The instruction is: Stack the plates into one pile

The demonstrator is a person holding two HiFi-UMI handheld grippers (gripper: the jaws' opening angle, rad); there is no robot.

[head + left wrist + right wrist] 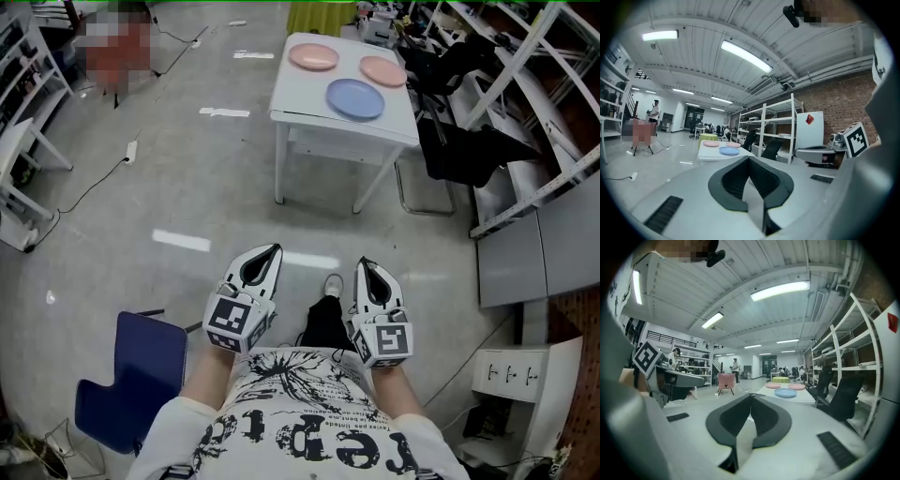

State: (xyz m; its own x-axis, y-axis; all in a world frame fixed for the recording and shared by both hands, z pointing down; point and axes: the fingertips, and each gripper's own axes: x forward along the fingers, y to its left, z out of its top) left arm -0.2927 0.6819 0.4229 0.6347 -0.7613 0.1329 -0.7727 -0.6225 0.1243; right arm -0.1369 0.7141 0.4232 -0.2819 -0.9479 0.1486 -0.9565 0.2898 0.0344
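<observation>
Large black lettering across white T-shirt [309, 412], bottom centre of head view, too warped to read reliably. Square black-and-white code markers, no letters, on cubes of left gripper [273, 250] and right gripper [363, 263]. Red diamond sign [809, 119] on white cabinet [809, 133], right of left gripper view, print illegible.

Matt plates [354, 98], glossy floor [187, 187]
</observation>
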